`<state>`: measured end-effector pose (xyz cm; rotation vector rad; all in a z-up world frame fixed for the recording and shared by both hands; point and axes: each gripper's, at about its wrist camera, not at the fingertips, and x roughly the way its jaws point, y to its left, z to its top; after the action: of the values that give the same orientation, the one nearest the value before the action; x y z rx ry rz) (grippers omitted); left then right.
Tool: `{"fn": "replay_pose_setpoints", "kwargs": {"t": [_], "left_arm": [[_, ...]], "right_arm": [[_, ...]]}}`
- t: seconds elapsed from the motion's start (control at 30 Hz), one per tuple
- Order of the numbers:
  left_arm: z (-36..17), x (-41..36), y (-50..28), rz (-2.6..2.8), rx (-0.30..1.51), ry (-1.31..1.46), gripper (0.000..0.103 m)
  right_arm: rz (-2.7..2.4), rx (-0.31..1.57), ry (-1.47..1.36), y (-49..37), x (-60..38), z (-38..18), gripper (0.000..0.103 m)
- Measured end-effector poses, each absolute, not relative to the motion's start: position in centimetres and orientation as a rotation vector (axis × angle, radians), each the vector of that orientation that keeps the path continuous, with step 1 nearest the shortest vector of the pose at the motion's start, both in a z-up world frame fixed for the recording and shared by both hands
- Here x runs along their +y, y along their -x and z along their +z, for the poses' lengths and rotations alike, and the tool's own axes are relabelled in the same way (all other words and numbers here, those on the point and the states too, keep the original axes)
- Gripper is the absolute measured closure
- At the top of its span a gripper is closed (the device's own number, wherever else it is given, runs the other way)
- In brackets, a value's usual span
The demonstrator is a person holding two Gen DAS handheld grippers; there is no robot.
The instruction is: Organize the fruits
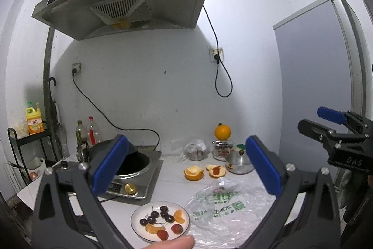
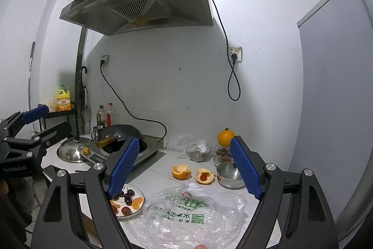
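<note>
A white plate [image 1: 139, 229] at the counter's front holds cherries [image 1: 160, 216], orange segments [image 1: 179, 216] and strawberries [image 1: 176, 228]. It also shows in the right wrist view [image 2: 137, 193]. My left gripper [image 1: 186, 166] is open and empty, raised above the counter behind the plate. My right gripper [image 2: 186, 170] is open and empty, above the clear plastic bag [image 2: 193, 214]. Orange peel halves [image 1: 193, 173] lie further back; one [image 1: 216, 171] holds a strawberry. A whole orange [image 1: 222, 131] sits on a glass jar [image 1: 222, 149].
An induction cooker with a black wok [image 1: 130, 165] stands at the left, a steel lid [image 2: 72, 151] beside it. A small steel pot lid [image 1: 239, 161] and a bagged cup [image 1: 195, 151] stand at the back. Bottles [image 1: 87, 134] stand by the wall.
</note>
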<state>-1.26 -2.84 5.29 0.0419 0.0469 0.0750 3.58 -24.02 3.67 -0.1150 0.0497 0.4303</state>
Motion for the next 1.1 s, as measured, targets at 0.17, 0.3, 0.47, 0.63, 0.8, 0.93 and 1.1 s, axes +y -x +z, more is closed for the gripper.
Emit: {"fn": "replay_pose_setpoints", "kwargs": {"t": [0.17,0.3,0.47,0.63,0.8,0.93,1.1], "left_arm": [[5.29,-2.82,1.27,0.076,0.046,-0.041,0.001],[5.3,-2.87,1.27,0.082,0.045,-0.036,0.001],[5.22,-2.66,1.21,0.091,0.047,-0.022,0.001],[5.16,-2.76,1.05,0.091,0.051,-0.024,0.001],[5.17,-2.82,1.03,0.091,0.051,-0.022,0.001],[5.17,-2.72,0.95,0.069,0.061,-0.006,0.001],[5.15,-3.0,0.91,0.059,0.064,-0.011,0.001]], "right_arm": [[0.432,0.049,0.117,-3.27,-23.99,3.77,0.02],[0.435,0.054,0.119,-3.29,-23.74,3.96,0.02],[0.442,0.061,0.129,-3.39,-23.58,3.93,0.02],[0.447,0.066,0.13,-3.64,-23.54,3.93,0.02],[0.446,0.064,0.129,-3.82,-23.54,3.92,0.02],[0.444,0.067,0.129,-3.97,-23.53,3.94,0.02],[0.444,0.067,0.129,-3.99,-23.58,3.9,0.02]]}}
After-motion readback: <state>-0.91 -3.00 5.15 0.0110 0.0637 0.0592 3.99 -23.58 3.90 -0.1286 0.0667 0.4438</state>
